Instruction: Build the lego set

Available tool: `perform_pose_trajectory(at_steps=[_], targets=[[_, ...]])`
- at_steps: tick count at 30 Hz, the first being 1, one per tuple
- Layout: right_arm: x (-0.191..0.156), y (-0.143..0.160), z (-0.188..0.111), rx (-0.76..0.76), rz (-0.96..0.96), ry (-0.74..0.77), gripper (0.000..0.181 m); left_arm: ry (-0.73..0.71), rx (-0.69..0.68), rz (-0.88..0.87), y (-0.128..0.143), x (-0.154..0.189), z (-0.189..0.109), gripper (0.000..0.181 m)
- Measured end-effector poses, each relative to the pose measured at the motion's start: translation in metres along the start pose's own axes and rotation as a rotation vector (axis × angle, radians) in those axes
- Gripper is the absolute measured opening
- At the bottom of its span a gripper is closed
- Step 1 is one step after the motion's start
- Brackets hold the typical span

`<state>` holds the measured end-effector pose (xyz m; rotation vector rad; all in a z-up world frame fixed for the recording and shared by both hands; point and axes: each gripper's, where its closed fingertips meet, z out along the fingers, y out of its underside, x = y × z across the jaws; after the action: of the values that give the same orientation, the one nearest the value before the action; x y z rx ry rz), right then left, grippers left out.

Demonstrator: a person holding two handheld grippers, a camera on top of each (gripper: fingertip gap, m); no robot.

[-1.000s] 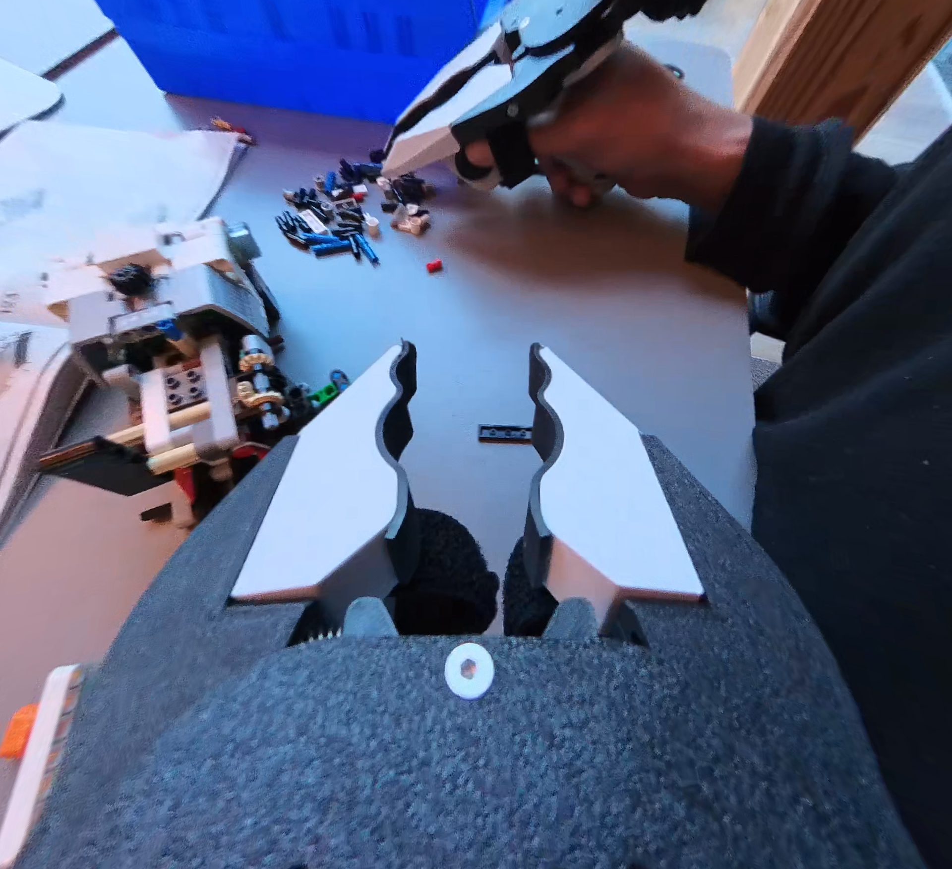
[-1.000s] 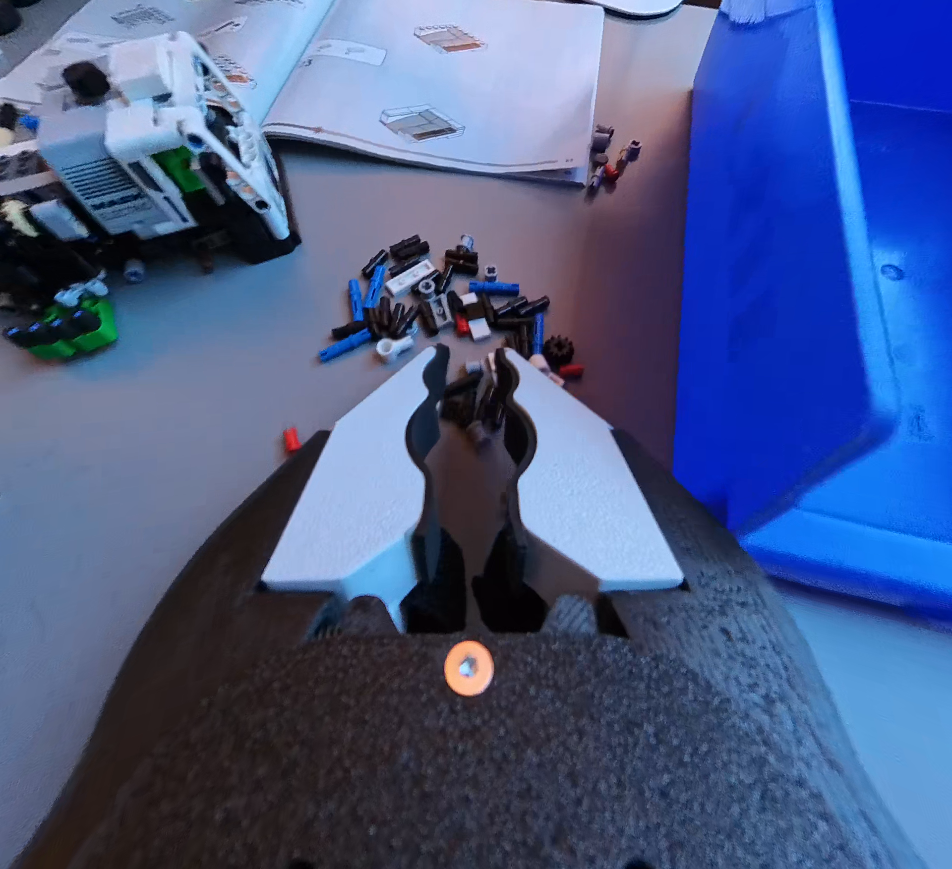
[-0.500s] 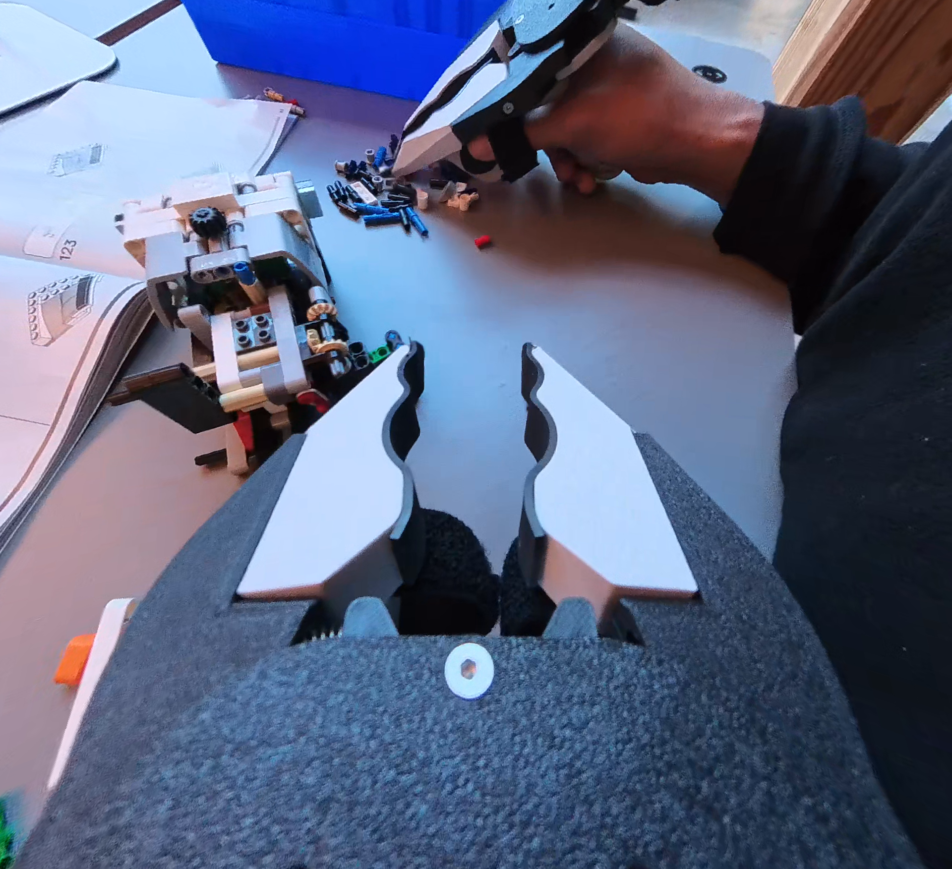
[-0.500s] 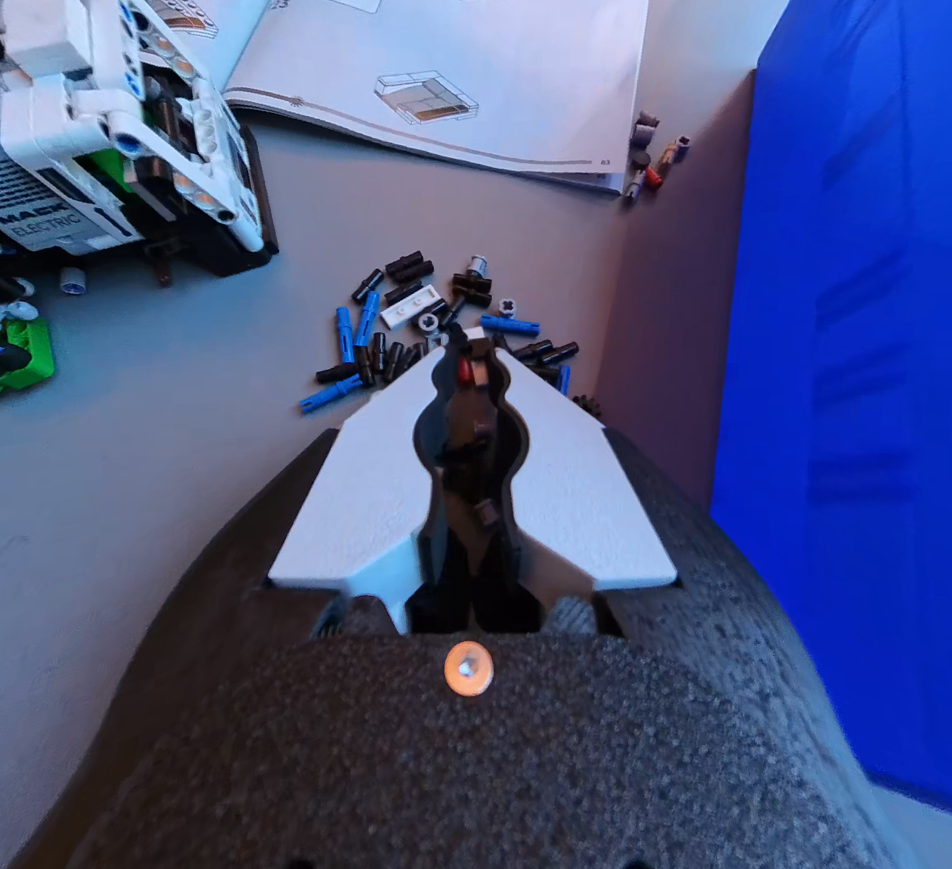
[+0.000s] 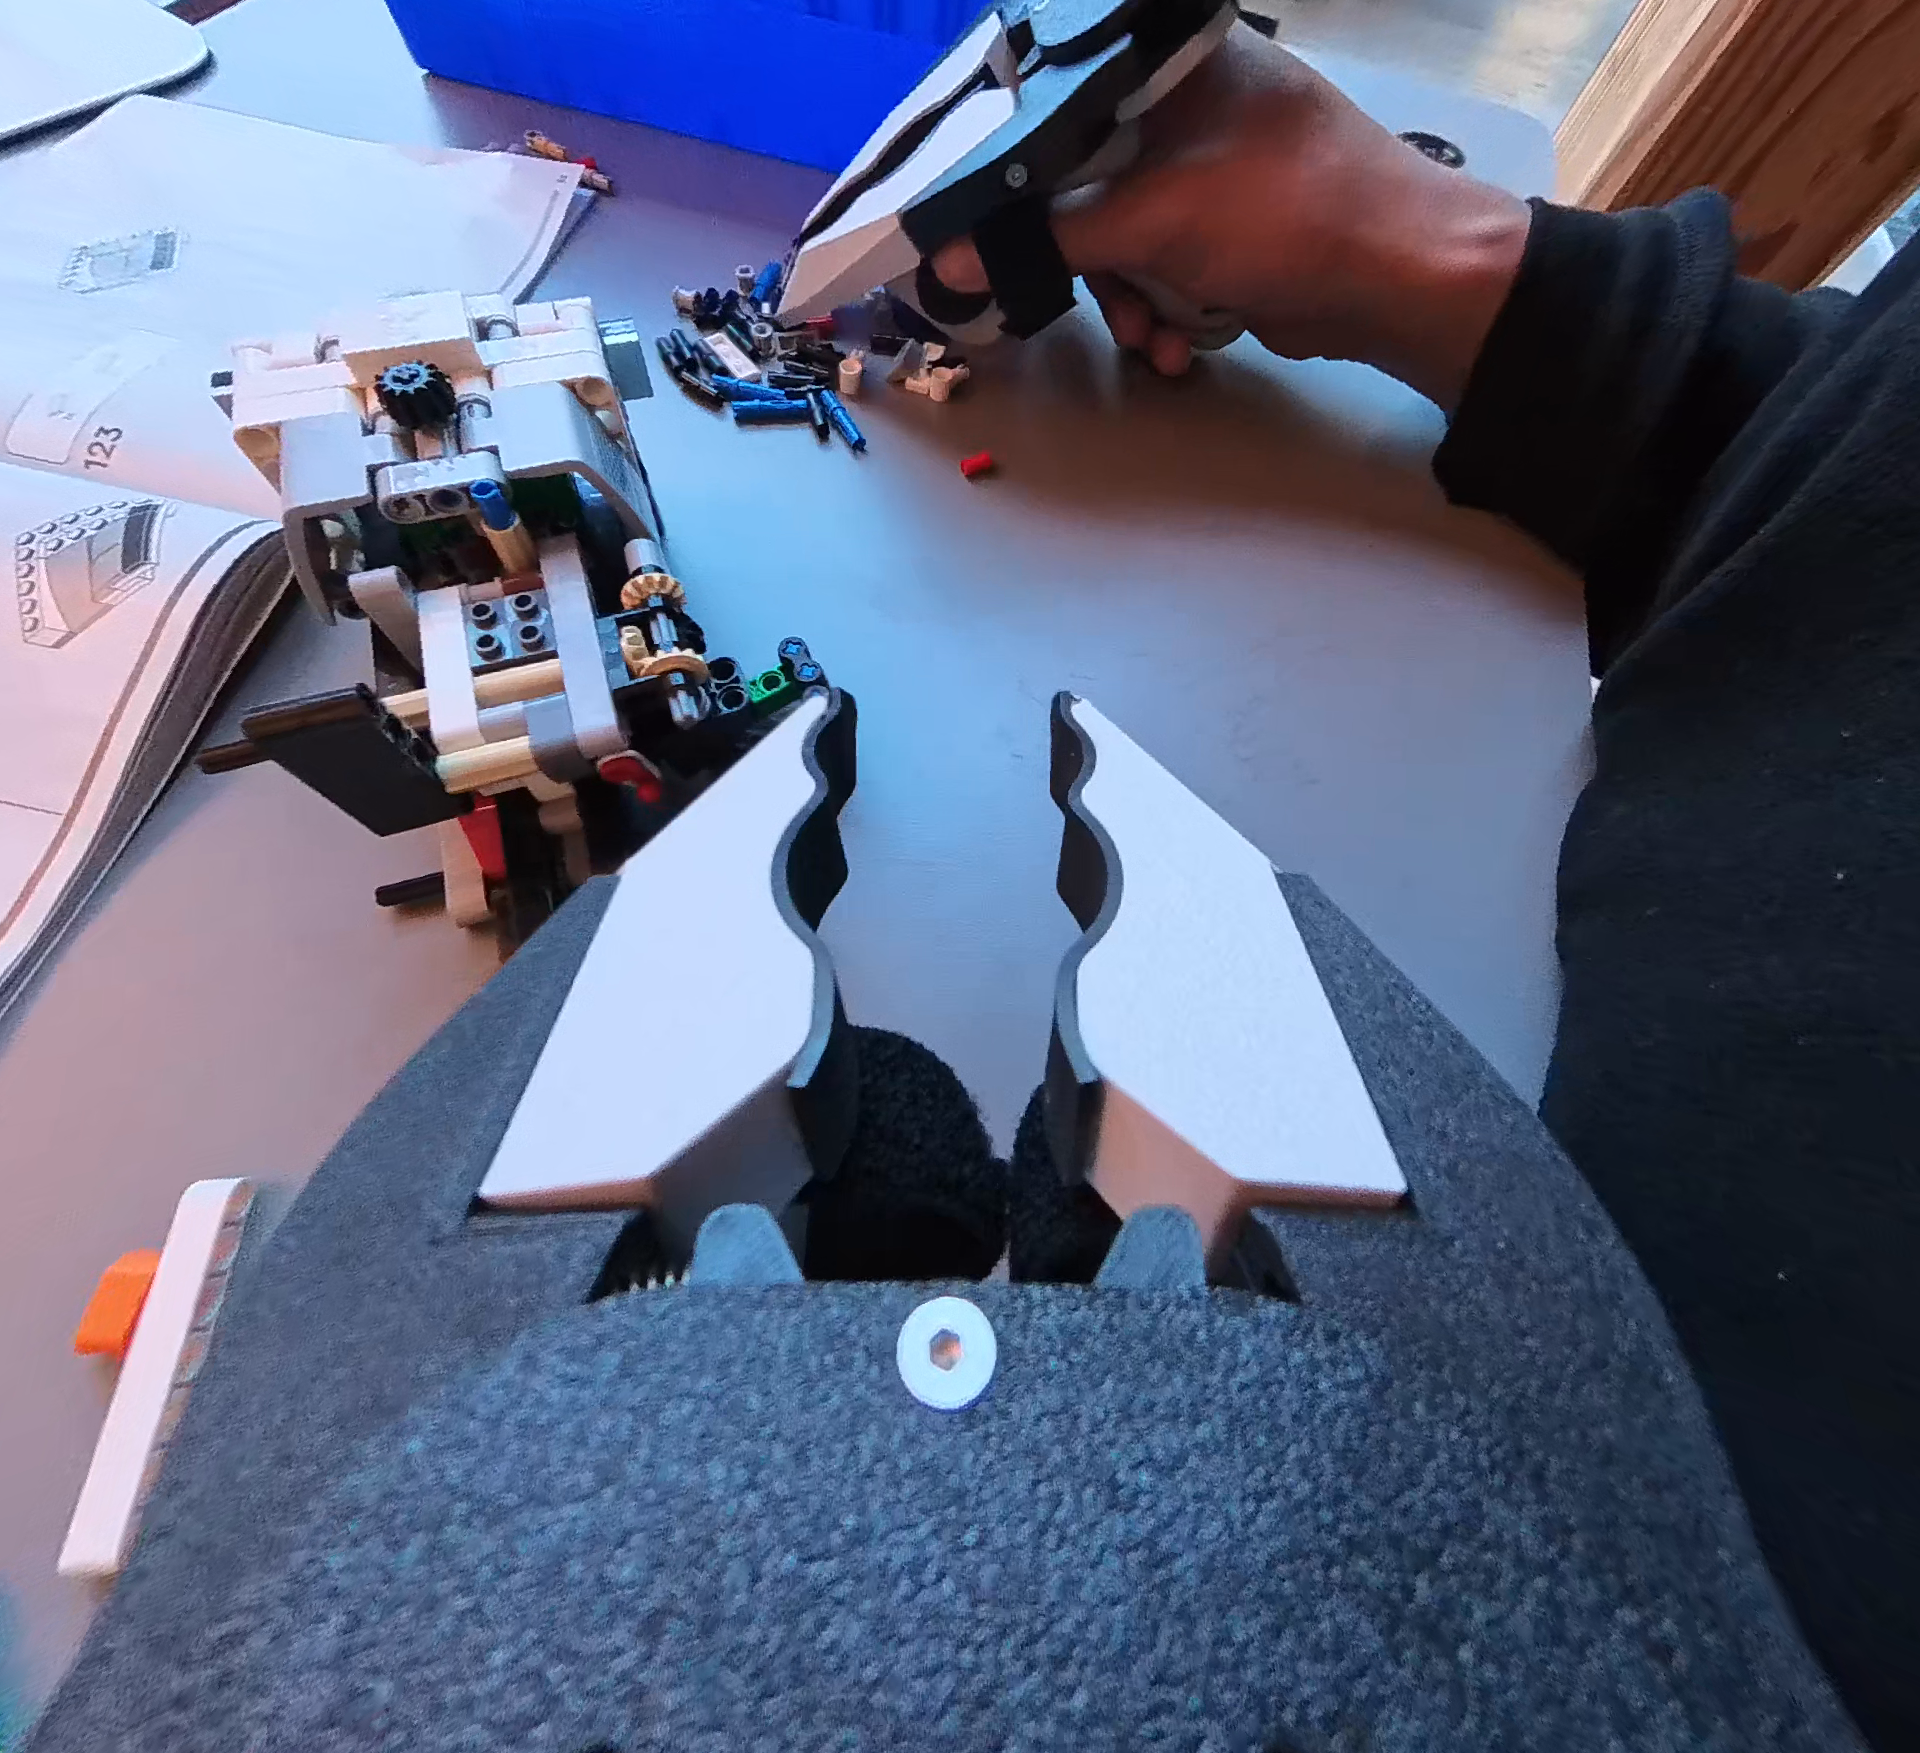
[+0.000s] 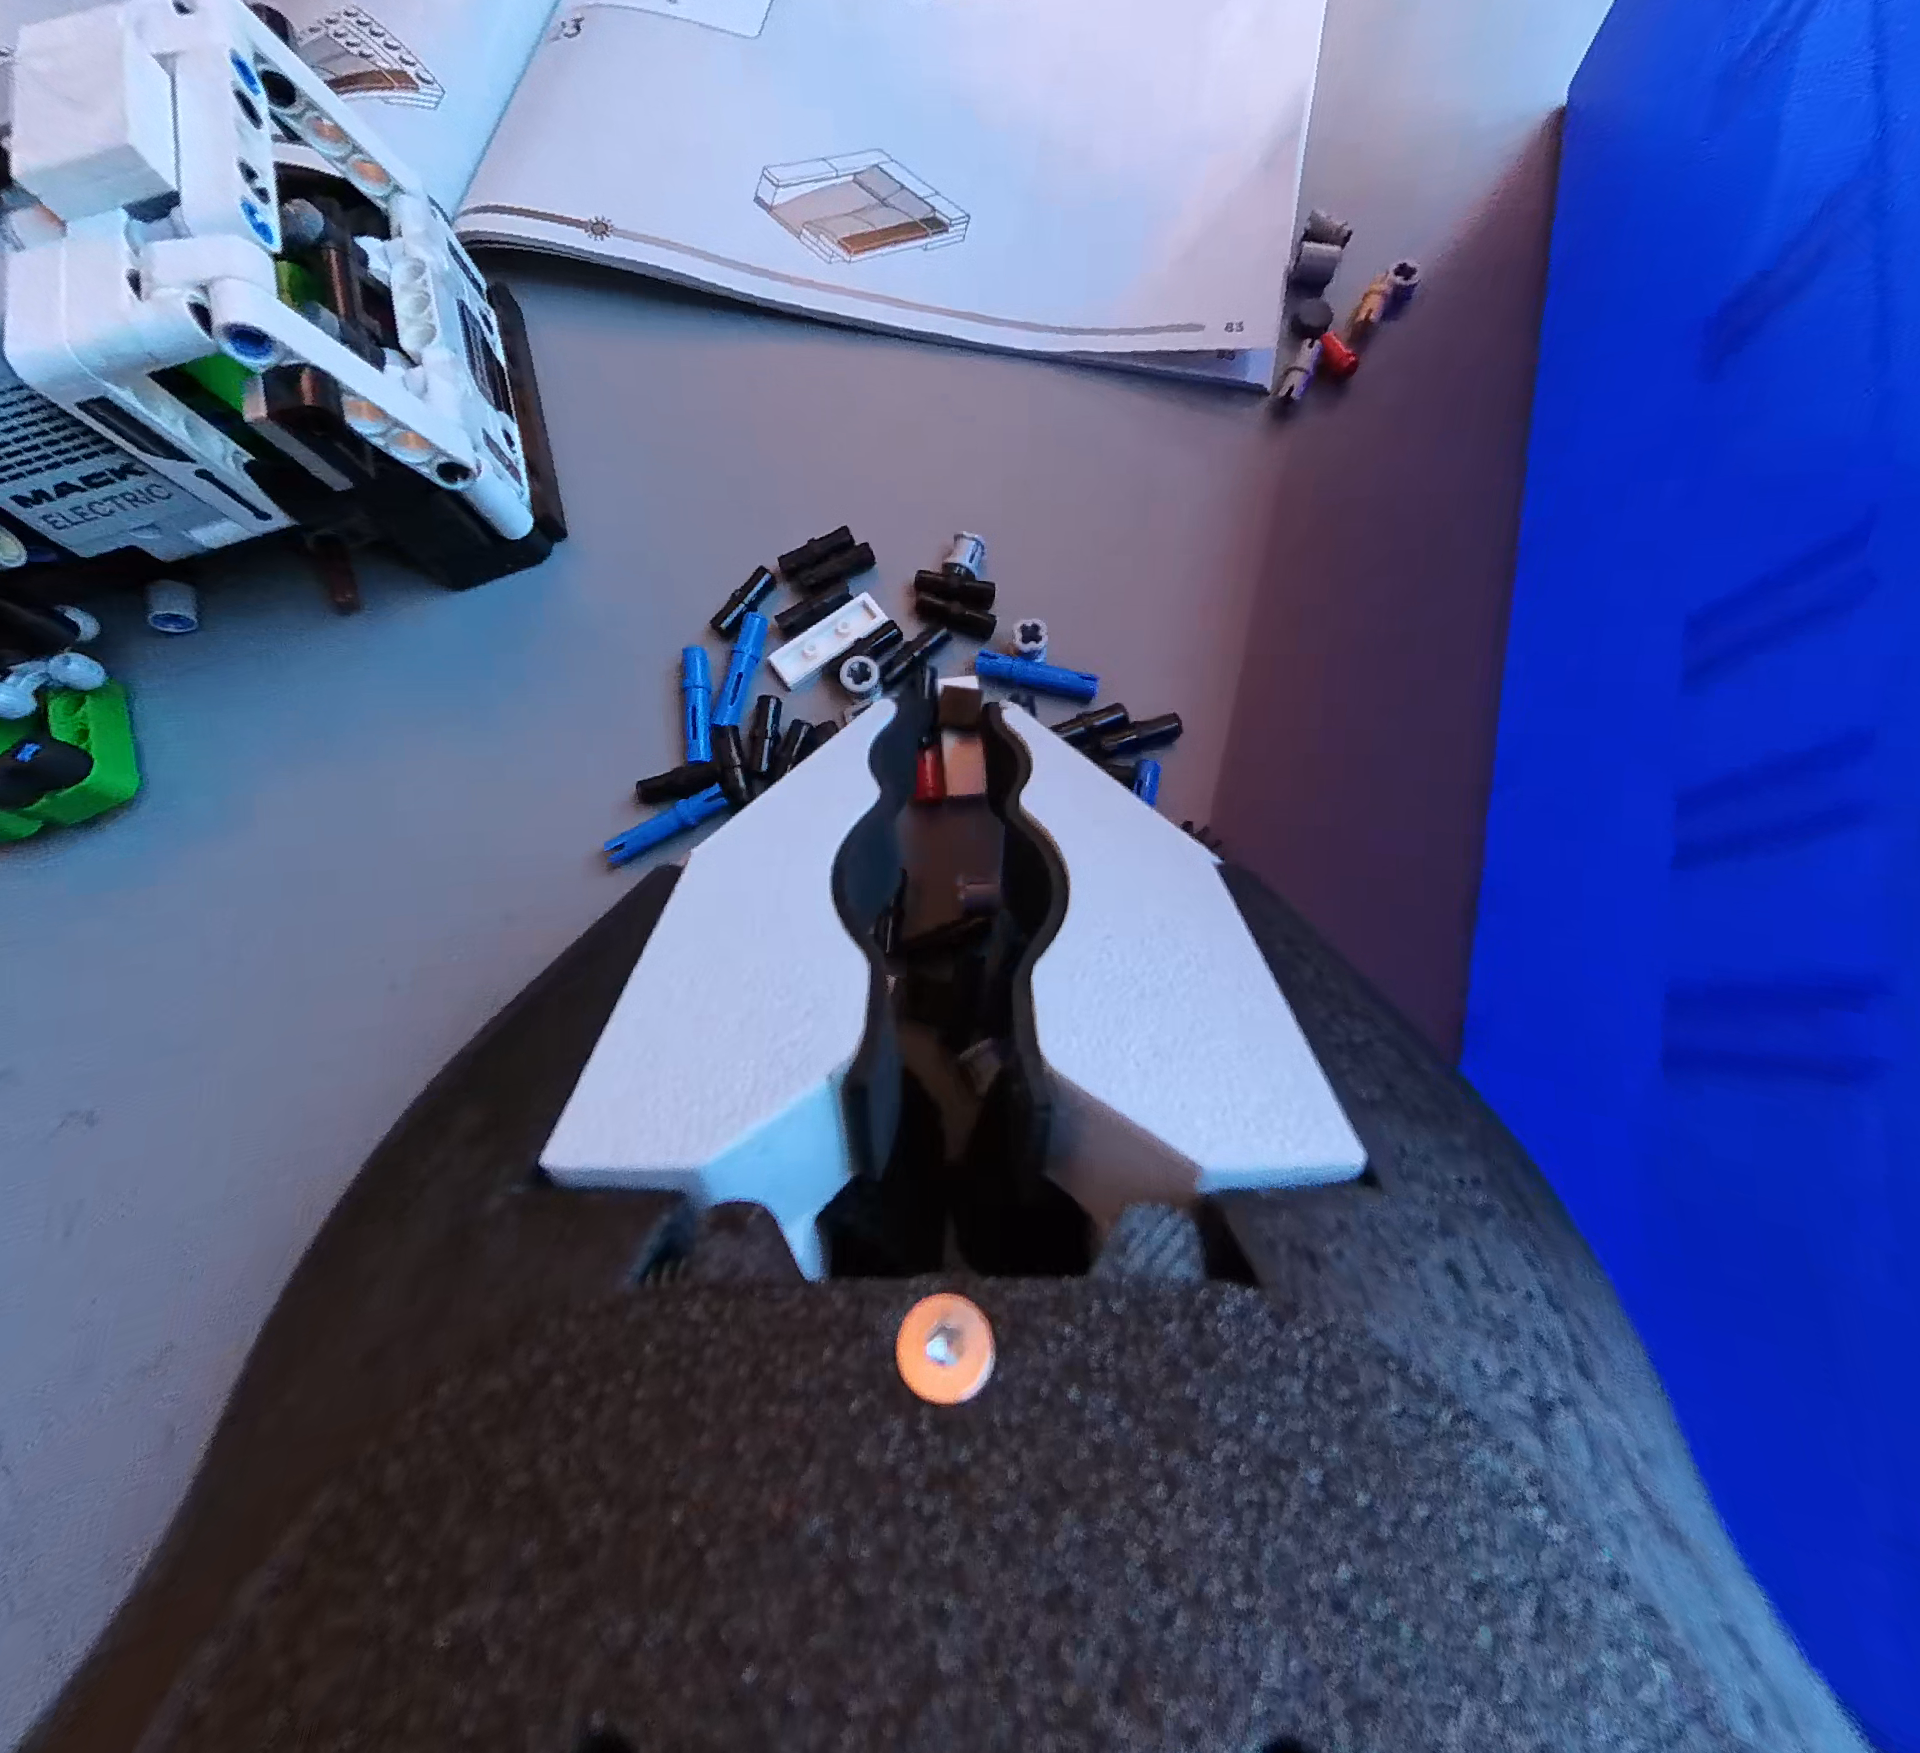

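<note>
As model point(image 5: 457, 540) lies, chassis (long axis) nears viewer.

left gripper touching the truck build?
Apart. In the left wrist view the left gripper hangs open over bare table, with the partly built truck off to its left, a gap showing between them.

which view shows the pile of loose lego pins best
The right wrist view: the pile of loose pins lies close ahead, single black and blue pins distinct, the right gripper nearly closed over it. The left wrist view shows the same pile farther off, smaller, partly under that gripper.
</note>
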<state>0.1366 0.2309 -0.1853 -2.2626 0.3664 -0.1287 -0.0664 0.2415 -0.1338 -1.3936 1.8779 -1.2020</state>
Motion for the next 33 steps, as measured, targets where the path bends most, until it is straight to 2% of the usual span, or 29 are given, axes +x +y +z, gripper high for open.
perform_pose_trajectory(at_steps=[9,14,16,21,23,26,30,33], targets=[[0.000,-0.003,-0.003,0.027,0.008,-0.009,0.007,-0.009,-0.008,0.010,0.000,0.000,-0.002,0.036],[-0.007,-0.008,-0.015,0.089,-0.010,-0.027,0.007,-0.019,-0.010,0.019,-0.002,0.000,-0.004,0.035],[-0.023,-0.013,-0.027,0.140,-0.047,-0.080,0.007,-0.025,-0.007,0.018,-0.002,0.000,-0.006,0.035],[-0.098,-0.010,-0.058,0.217,-0.213,-0.357,0.007,-0.045,-0.008,0.009,-0.002,-0.001,-0.012,0.035],[-0.130,0.007,-0.068,0.170,-0.286,-0.486,0.007,-0.059,0.001,0.008,-0.002,-0.001,-0.017,0.035],[-0.153,0.032,-0.073,0.059,-0.354,-0.567,0.007,-0.084,0.010,0.011,-0.001,0.000,-0.025,0.035],[-0.160,0.056,-0.072,-0.062,-0.386,-0.581,0.007,-0.106,0.020,0.011,0.004,0.002,-0.035,0.035],[-0.160,0.062,-0.069,-0.098,-0.398,-0.566,0.007,-0.122,0.019,0.015,0.008,0.004,-0.042,0.035]])
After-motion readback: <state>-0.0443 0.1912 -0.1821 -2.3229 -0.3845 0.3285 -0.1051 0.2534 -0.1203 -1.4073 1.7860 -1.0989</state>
